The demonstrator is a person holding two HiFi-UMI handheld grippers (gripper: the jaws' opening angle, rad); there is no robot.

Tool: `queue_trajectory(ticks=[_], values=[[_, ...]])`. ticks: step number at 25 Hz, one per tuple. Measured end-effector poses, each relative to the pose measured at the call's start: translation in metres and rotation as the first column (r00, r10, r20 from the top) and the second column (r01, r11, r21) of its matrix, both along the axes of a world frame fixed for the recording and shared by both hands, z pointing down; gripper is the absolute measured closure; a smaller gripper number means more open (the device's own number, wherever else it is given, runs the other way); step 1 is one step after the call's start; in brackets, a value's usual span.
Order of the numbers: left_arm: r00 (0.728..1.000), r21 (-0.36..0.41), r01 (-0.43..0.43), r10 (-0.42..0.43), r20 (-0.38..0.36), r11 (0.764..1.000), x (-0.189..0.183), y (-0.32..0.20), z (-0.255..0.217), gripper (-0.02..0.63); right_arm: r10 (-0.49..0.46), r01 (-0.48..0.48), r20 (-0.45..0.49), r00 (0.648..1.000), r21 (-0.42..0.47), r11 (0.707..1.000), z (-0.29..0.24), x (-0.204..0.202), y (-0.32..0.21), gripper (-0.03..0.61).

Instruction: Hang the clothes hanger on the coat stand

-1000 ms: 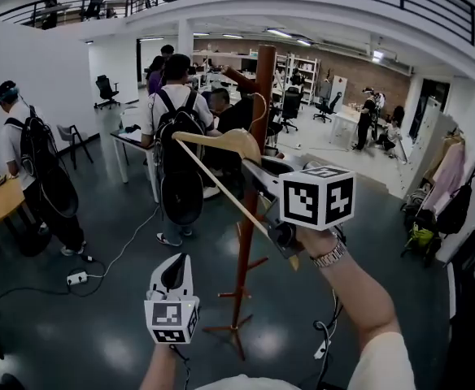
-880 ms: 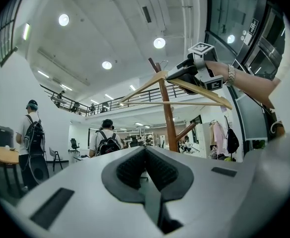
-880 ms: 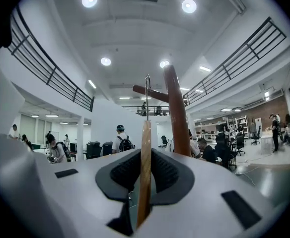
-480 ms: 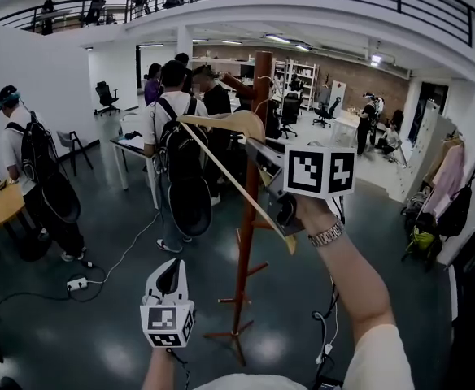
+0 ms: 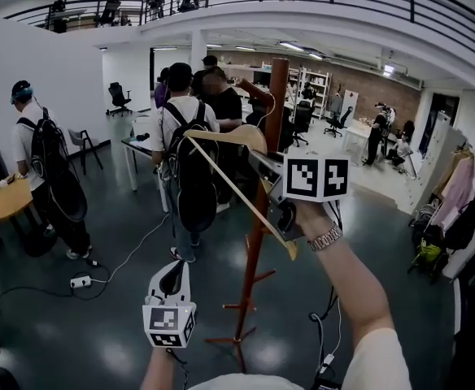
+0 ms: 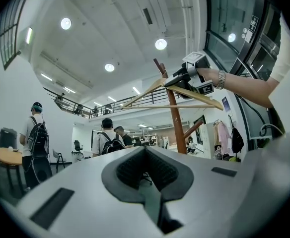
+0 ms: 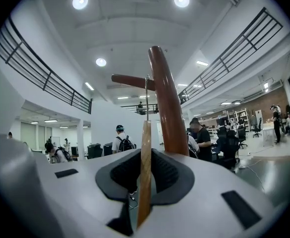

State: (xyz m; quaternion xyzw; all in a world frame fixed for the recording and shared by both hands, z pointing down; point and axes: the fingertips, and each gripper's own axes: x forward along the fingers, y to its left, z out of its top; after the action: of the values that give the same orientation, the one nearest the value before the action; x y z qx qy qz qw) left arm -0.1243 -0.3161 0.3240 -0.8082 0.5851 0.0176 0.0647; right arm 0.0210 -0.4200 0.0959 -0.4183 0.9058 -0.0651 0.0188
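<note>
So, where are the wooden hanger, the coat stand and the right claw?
wooden hanger (image 5: 233, 134), head view, upper arm.
coat stand (image 5: 276, 104), head view, upper pole.
right claw (image 7: 144, 172), right gripper view, between its fingertips.

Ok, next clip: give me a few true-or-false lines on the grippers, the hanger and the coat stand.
The right gripper is shut on the wooden clothes hanger. True.
The left gripper grips the hanger too. False: its jaws are together on nothing, low and apart from it.
A shirt hangs on the hanger. False: it is bare.
The hanger is held up near the top of the coat stand. True.
</note>
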Motion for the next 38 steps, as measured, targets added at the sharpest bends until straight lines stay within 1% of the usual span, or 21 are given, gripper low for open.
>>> queue_trajectory(ticks=[5,8,13,15,17,20,24,31,38], values=[[1.0,-0.021,0.0,0.001,0.008,1.0,-0.003,-0.003,0.01,0.601,-0.019,0.02,0.036,0.999,-0.022,1.0,0.004,-0.006,-0.003,0.509],[1.0,-0.019,-0.018,0.018,0.025,1.0,0.001,0.0,0.011,0.601,-0.041,0.043,0.07,0.997,-0.031,0.999,0.004,-0.004,0.0,0.509],[0.996,0.014,-0.054,0.053,0.073,0.998,0.013,0.006,0.009,0.601,-0.062,0.06,0.091,0.994,0.015,0.998,0.002,-0.002,0.007,0.509],[0.994,0.021,-0.075,0.073,0.087,0.997,0.022,0.009,0.012,0.601,-0.039,0.036,0.1,0.994,0.03,0.999,0.002,0.004,0.008,0.509],[0.991,0.017,-0.089,0.087,0.102,0.996,0.027,0.014,0.017,0.601,0.011,-0.016,0.101,0.995,0.045,0.999,0.004,0.014,0.008,0.508],[0.99,0.007,-0.098,0.097,0.104,0.995,0.024,0.021,0.023,0.601,0.056,-0.062,0.105,0.993,0.054,0.997,0.01,0.021,0.012,0.508],[0.99,0.002,-0.098,0.097,0.1,0.995,0.019,0.03,0.027,0.601,0.05,-0.056,0.117,0.992,0.047,0.997,0.018,0.017,0.023,0.508],[0.989,-0.011,-0.107,0.108,0.1,0.994,0.028,0.046,0.033,0.601,0.098,-0.105,0.091,0.991,0.075,0.992,0.024,0.036,0.048,0.508],[0.989,-0.041,-0.105,0.108,0.102,0.994,0.032,0.06,0.043,0.601,0.11,-0.115,0.096,0.989,0.053,0.992,0.037,0.051,0.063,0.508]])
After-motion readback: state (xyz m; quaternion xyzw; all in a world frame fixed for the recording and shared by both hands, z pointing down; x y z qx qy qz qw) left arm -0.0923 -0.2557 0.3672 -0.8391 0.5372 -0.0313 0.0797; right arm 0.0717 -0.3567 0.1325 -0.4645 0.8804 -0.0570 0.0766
